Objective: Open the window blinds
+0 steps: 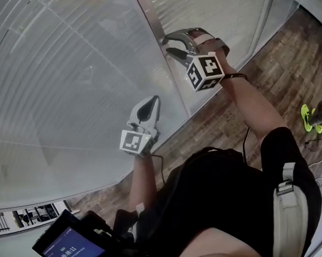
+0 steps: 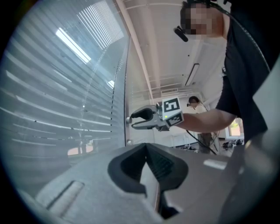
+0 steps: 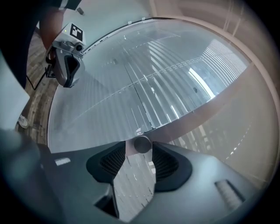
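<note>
The window blinds (image 1: 69, 89) fill the glass at left, and their slats look nearly shut. The left gripper (image 1: 152, 100) hangs just beside them, jaws together on nothing. Farther right, at the frame, the right gripper (image 1: 169, 46) stands wide around the small round knob (image 3: 142, 144) without pinching it. It would be best to close squarely with the knob centred in the pads, then roll the wrist steadily while watching the slats.

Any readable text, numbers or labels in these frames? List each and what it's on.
"00:00:11": on the lit screen at the bottom of the head view.
Small line above that timer: too small to read.
Left marker cube and right marker cube: black-and-white square patterns only, no words.
Nothing else readable.
</note>
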A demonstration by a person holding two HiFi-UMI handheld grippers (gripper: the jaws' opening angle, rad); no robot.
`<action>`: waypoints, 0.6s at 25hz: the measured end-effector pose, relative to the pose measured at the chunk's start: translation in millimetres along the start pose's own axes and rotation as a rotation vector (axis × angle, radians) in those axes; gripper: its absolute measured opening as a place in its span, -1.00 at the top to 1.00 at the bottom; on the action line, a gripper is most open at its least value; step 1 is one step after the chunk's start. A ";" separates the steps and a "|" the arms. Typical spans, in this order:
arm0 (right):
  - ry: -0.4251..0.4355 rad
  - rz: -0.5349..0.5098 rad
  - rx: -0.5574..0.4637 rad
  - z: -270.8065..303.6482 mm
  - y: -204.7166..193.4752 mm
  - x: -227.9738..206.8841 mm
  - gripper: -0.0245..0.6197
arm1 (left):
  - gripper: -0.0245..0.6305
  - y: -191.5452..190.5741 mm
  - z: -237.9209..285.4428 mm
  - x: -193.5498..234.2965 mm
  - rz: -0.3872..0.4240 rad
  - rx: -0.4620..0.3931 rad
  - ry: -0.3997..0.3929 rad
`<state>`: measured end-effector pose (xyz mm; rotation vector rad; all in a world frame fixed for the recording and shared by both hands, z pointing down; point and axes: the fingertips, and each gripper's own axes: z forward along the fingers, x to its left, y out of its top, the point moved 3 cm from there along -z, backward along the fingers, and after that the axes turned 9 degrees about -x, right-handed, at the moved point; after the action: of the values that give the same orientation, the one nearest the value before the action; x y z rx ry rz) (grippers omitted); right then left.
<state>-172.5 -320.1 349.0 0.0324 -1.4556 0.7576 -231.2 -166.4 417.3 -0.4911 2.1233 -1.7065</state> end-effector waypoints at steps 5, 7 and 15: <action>-0.021 -0.046 0.009 8.7 4.9 -4.2 0.37 | 0.92 0.0 -0.1 0.4 0.001 0.000 -0.008; -0.027 -0.077 0.013 10.8 6.7 -4.7 0.43 | 0.92 -0.2 -0.7 0.1 -0.003 -0.004 -0.009; -0.037 -0.140 0.041 10.3 5.5 -4.0 0.54 | 0.92 -0.9 -1.9 -0.3 -0.010 -0.002 -0.009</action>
<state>-183.9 -322.4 344.7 0.1792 -1.4567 0.6754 -231.9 -164.8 418.6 -0.5093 2.1205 -1.7044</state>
